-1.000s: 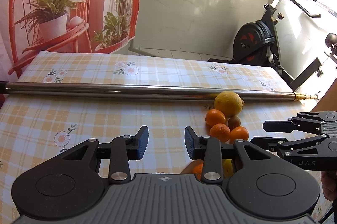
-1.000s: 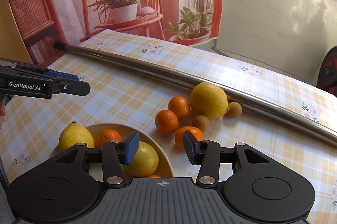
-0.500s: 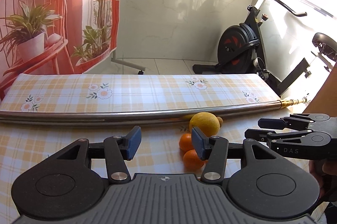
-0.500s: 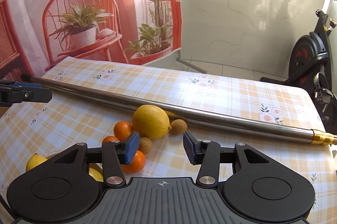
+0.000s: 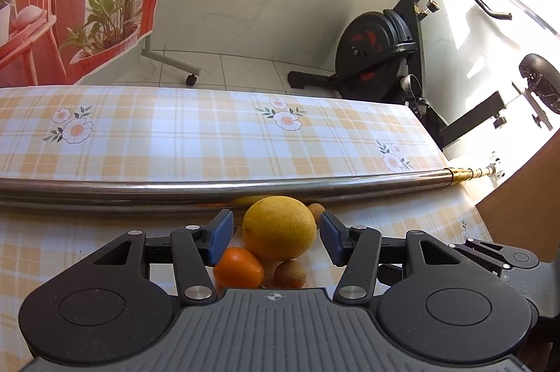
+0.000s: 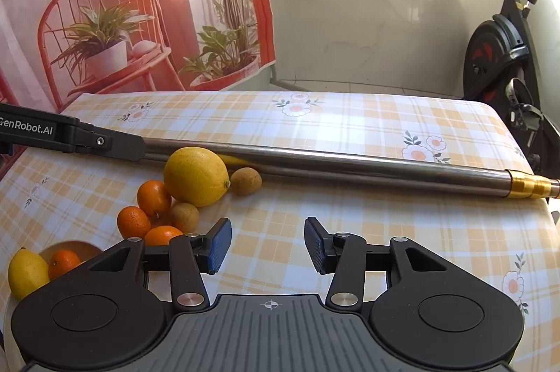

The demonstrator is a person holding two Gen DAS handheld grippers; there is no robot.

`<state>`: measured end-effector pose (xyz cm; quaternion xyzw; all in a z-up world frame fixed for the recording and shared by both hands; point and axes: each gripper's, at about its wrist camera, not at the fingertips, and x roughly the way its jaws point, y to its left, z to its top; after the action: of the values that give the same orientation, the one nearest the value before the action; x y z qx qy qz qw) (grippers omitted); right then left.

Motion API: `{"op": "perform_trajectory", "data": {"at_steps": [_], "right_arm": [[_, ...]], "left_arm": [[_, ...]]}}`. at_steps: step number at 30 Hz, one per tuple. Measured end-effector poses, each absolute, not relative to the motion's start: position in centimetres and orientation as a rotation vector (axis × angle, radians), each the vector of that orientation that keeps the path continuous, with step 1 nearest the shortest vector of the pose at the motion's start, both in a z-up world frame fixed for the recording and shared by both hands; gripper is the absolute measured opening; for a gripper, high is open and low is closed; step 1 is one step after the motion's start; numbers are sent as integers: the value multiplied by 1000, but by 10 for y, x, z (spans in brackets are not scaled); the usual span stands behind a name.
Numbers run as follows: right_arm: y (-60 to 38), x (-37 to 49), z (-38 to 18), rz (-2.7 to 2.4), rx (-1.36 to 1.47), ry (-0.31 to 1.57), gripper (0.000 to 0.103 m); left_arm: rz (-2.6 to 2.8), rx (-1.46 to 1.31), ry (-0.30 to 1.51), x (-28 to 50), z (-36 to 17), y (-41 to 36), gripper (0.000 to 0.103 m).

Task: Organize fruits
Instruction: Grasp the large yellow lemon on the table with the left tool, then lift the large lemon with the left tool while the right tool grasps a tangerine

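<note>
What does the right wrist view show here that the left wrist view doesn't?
Right wrist only: the bowl holding a lemon and a tangerine, plus a printed red chair backdrop. Left wrist only: the large lemon framed between the open left gripper, its jaws having just been opening. Both: the steel pole and the loose fruit pile.

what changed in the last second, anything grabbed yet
The left gripper closed in on the loose fruit; its jaws have just been opening and now flank the large lemon without pressing it. Nothing grabbed. The right gripper is open and empty as before; fruit and metal pole unmoved.
</note>
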<state>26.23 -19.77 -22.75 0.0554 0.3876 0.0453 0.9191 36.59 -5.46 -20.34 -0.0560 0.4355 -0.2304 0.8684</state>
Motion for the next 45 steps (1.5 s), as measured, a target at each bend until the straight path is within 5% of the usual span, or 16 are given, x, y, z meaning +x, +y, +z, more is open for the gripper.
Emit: {"op": "perform_trajectory", "data": {"at_steps": [27, 45], "right_arm": [[-214, 266, -250, 93, 181, 829, 43], [-202, 270, -245, 120, 155, 824, 43]], "left_arm": [[-505, -12, 963, 389, -242, -87, 65], [-512, -82, 842, 351, -194, -51, 64]]}}
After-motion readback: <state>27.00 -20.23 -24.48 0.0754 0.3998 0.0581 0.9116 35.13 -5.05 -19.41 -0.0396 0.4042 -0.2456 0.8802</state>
